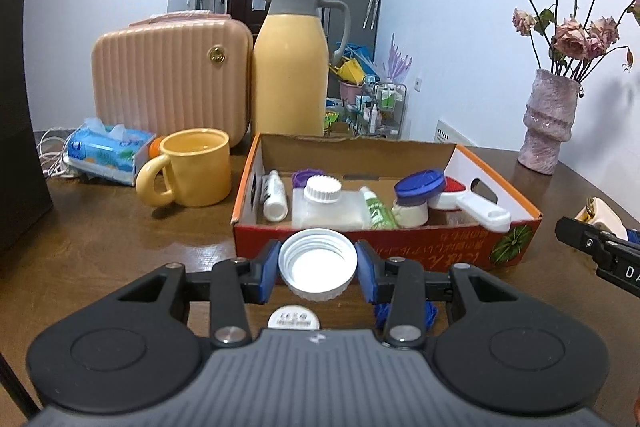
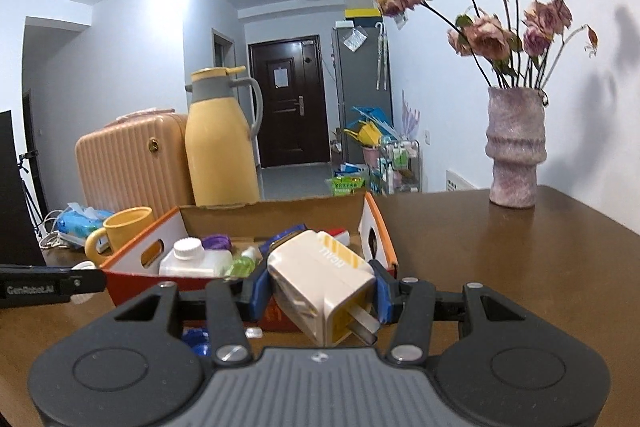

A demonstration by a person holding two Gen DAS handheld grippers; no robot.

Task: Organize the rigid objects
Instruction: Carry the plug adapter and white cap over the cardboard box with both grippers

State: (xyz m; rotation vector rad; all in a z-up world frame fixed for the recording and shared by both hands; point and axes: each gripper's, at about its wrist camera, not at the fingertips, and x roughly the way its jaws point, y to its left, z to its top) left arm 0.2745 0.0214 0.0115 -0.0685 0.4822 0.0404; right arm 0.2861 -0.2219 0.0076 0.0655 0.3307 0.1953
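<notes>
Two hand-held grippers hang above a brown bench (image 2: 480,247), each pinching one thing in front of an open cardboard box (image 1: 360,247). The left hand-held gripper (image 1: 318,265) squeezes a white screw cap (image 1: 318,263), hollow side up, between its blue pads. The right hand-held gripper (image 2: 322,291) clamps a white and yellow plug adapter (image 2: 320,279), prongs pointing back toward the camera, tilted before the box's near wall.

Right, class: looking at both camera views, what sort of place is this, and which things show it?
Most likely a lived-in flat. A brown table carries a vase of dried roses and a yellow thermos jug, with a hallway behind ending at a dark front door.
</notes>
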